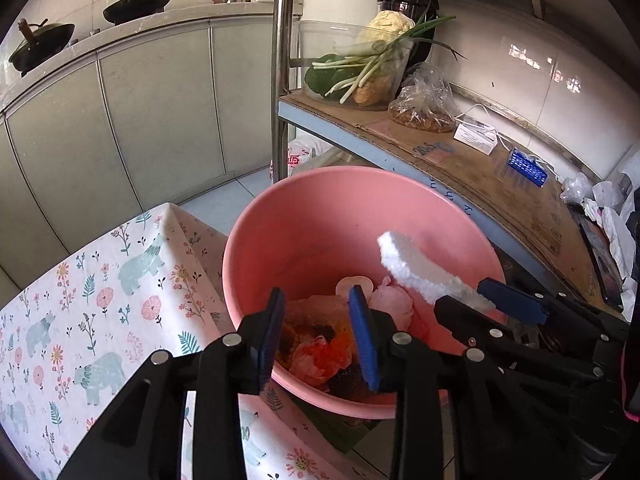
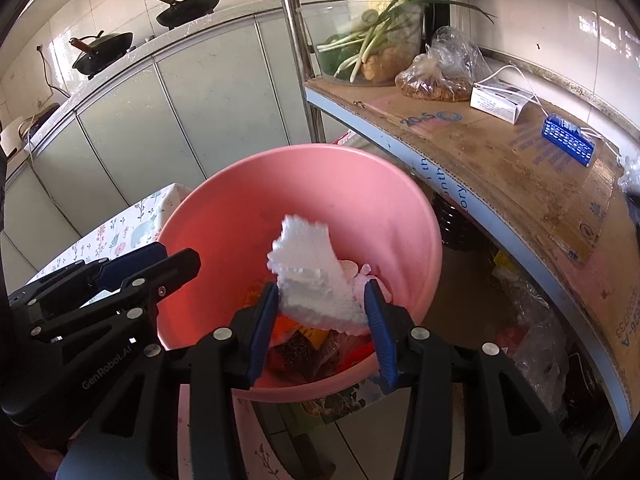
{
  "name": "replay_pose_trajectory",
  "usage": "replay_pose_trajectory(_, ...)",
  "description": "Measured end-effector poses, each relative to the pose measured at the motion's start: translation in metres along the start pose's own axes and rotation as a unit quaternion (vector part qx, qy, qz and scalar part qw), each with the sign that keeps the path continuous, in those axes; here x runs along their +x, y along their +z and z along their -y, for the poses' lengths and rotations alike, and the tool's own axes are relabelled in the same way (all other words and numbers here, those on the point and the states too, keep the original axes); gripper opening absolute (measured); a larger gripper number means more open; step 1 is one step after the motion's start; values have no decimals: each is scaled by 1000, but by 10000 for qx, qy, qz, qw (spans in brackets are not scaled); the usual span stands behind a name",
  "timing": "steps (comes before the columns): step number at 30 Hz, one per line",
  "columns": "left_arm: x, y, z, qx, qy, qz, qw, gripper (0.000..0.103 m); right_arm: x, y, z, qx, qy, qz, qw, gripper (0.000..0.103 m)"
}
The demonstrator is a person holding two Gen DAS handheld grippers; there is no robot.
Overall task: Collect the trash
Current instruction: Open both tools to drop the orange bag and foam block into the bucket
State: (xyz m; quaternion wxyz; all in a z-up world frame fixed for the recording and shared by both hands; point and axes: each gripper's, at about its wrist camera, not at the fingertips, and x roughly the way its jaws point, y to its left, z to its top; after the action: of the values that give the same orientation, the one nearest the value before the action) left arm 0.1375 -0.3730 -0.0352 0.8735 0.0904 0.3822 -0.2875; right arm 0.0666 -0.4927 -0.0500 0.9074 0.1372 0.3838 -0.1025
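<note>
A bench (image 1: pixel 60 300) covered by a flowered cloth is seen at 8 o'clock in the left view. A pink basin (image 1: pixel 320 208) is perched on its edge, with wrappers (image 1: pixel 320 352) piled inside. A white foam piece (image 2: pixel 316 280) is pinched by the right hand-held gripper (image 2: pixel 322 308) over the basin. The left hand-held gripper (image 1: pixel 318 320) is held spread, with nothing gripped.

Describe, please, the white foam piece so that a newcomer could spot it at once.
Find the pink basin beside the metal shelf. Over its trash, the right hand-held gripper pinches a foam piece: the only white, crumbly-edged slab, held above the crumpled wrappers below.
</note>
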Motion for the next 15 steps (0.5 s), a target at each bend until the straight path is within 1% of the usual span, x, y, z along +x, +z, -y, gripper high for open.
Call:
replay_pose_trajectory(10, -5, 0, 4, 98, 18, 8, 10000, 35, -5, 0, 0, 9, -15, 28, 10000, 45)
replay_pose_trajectory(15, -10, 2, 4, 45, -5, 39, 10000, 36, -11, 1, 0, -18, -9, 87, 10000, 45)
